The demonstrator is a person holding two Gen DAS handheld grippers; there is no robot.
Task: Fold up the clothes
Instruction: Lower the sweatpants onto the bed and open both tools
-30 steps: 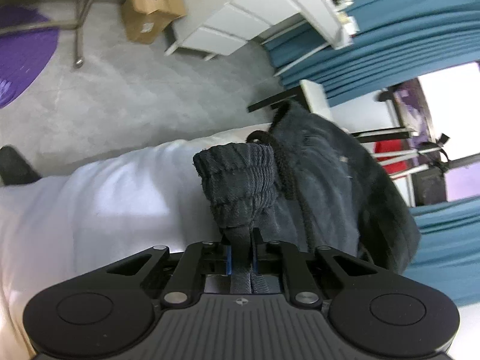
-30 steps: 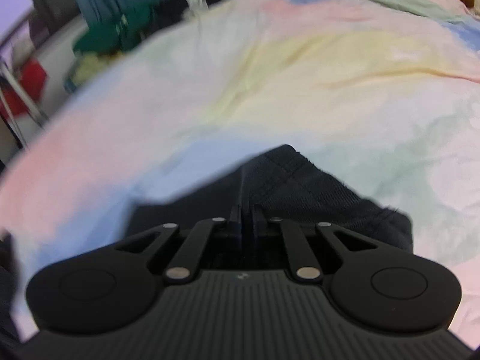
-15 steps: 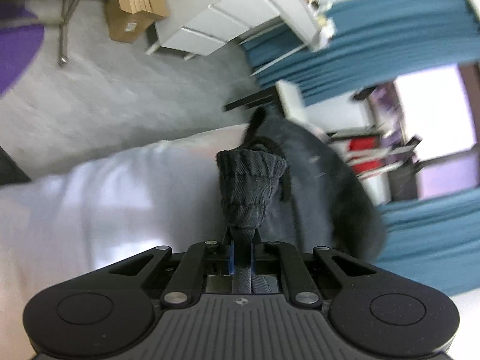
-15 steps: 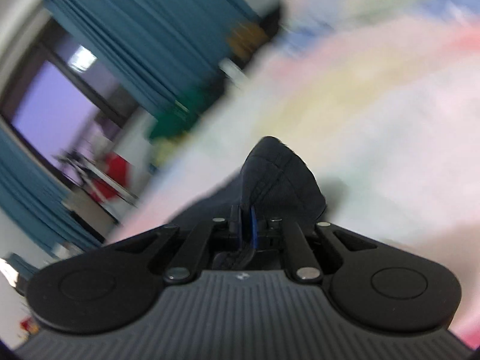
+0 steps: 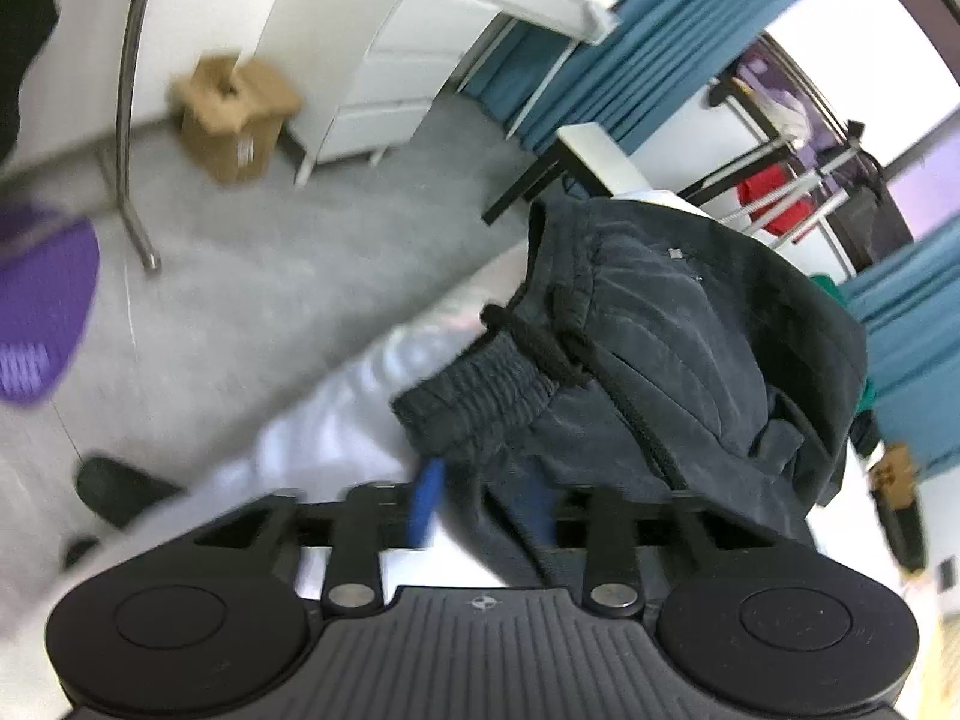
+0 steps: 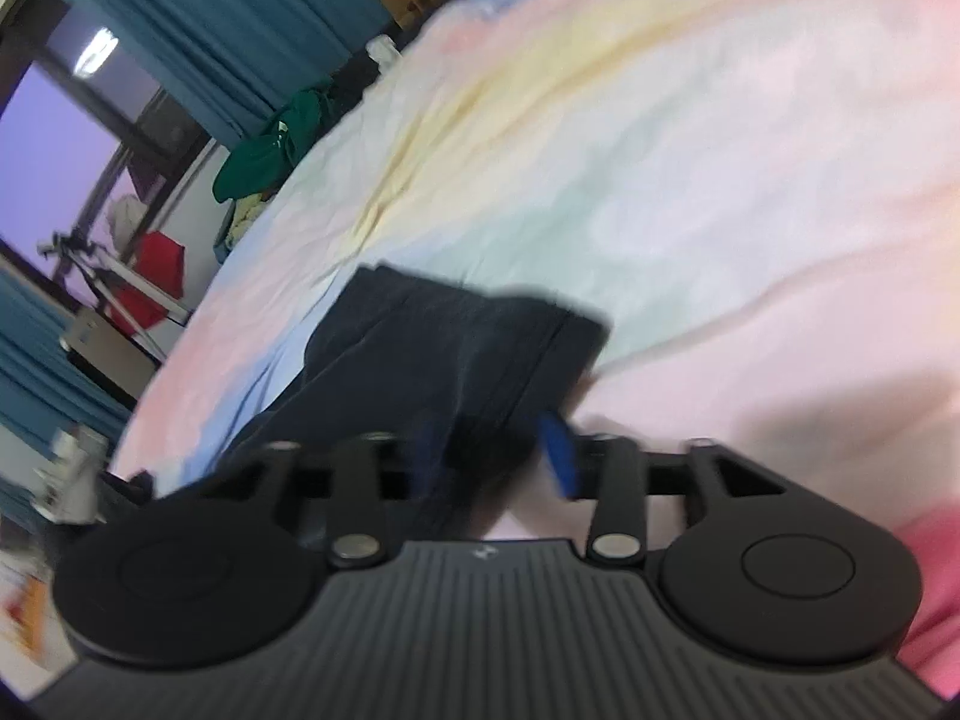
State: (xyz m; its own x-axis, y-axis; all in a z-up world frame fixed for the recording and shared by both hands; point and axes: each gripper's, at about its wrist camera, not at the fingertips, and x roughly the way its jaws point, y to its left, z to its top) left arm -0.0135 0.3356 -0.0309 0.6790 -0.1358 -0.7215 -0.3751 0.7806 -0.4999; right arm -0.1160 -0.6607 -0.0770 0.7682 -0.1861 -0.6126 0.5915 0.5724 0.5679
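On bed (image 6: pixel 690 150), blurred dark trousers (image 5: pixel 672 348), waistband partly hidden, gripper (image 5: pixel 483 501) parted

**Bed carrying the dark garment**

A bed (image 6: pixel 690 168) is taking up most of the right wrist view, its sheet showing soft bands of pink, yellow, pale green and blue. Dark trousers (image 6: pixel 456 348) are lying directly on it, folded over with a straight hem edge facing the far side. In the left wrist view the trousers' gathered waistband (image 5: pixel 480 396) and drawcord are resting near the bed's pale edge, with grey floor (image 5: pixel 240 300) lying beyond it
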